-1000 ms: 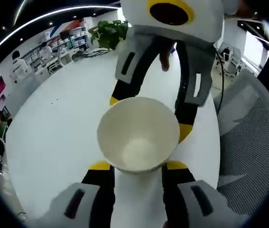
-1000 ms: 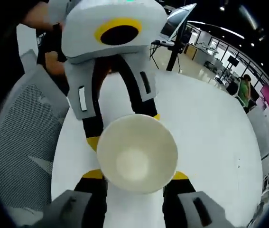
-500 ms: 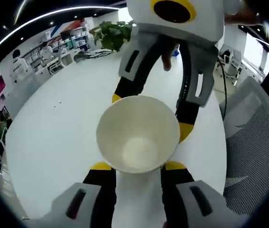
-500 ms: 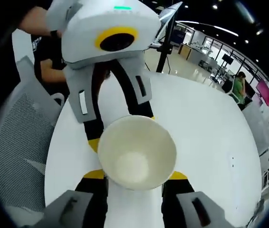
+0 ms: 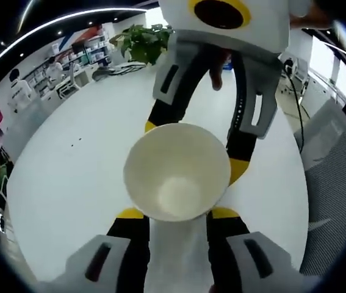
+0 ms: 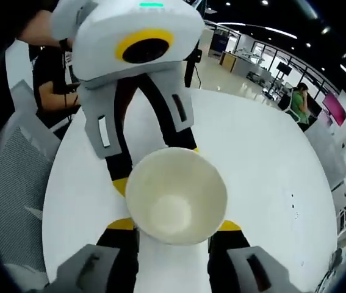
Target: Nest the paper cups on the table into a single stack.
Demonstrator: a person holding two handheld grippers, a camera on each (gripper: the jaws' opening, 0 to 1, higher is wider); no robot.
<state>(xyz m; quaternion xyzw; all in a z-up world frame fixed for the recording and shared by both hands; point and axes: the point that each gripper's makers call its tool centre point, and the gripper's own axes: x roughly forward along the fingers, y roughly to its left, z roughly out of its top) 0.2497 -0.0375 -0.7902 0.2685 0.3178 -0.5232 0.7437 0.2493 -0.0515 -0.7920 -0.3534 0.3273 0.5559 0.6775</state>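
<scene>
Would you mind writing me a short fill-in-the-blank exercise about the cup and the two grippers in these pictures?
1. The paper cup has its open mouth turned toward the ____.
2. The left gripper and the right gripper grip the cup from ____ sides.
3. The pads at the tips of the fingers are coloured ____.
4. The round table under the cup is ____ in colour.

Missing words: camera; opposite; yellow; white
</scene>
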